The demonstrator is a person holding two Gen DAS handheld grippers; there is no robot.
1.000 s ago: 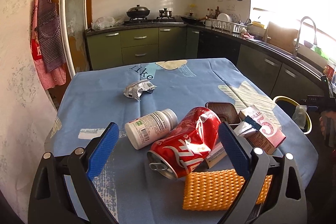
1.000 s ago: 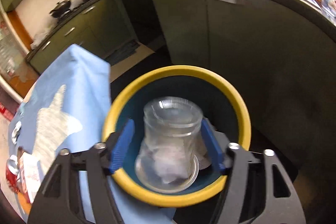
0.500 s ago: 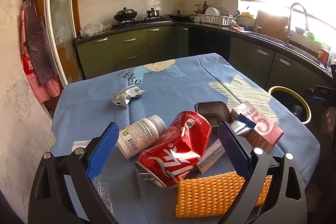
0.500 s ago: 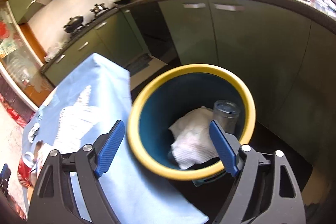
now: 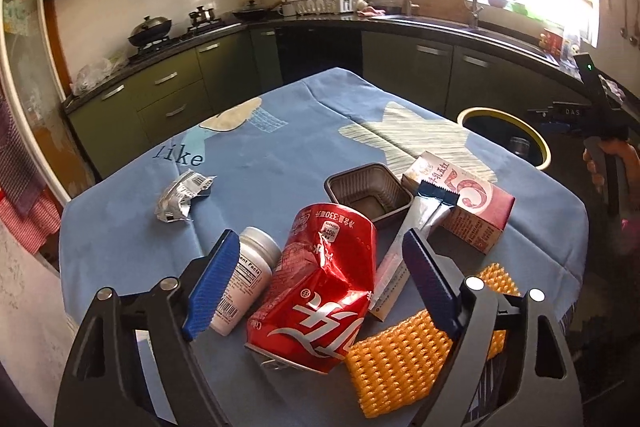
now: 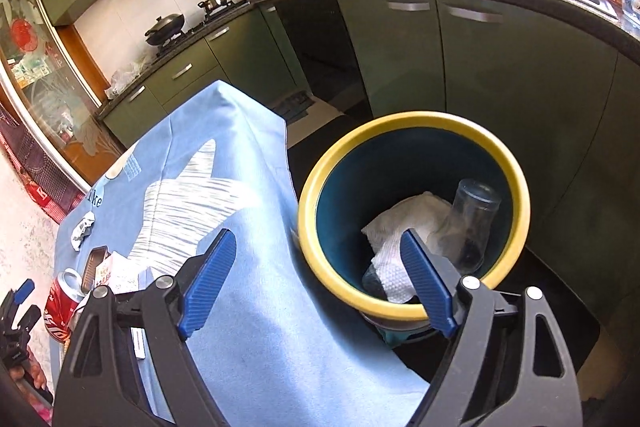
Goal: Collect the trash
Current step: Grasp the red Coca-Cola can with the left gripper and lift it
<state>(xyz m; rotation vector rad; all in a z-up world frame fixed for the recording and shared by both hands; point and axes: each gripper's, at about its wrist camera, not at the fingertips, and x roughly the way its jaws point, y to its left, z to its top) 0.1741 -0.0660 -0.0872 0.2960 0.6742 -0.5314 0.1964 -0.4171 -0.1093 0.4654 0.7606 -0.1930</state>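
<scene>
Claw jaws on the left are being drawn inward around the crushed red can, which lies on its side between the blue pads; neither pad is yet seen pressing on it, so the can is bracketed rather than gripped. A second ago the same jaws stood wider and the can sat further ahead of them, so the approach has been made and the grasp is judged to be starting. Just left of the can the white pill bottle lies partly behind the left pad and could be caught or nudged as the jaws come in. An orange sponge lies below and right of the can, with a flat sachet, a brown plastic tray and a pink carton beyond, and a crumpled foil wrapper well apart on the blue-clothed bench. The right claw is spread and holds nothing: the clear plastic cup that stood between its pads a second ago now lies inside the yellow-rimmed bin, leaning on a white paper towel. That drop is therefore done, and the right claw has been pulled back toward the bench edge, so the can is taken to be the next piece for the bin, with most of the trash not yet collected.
</scene>
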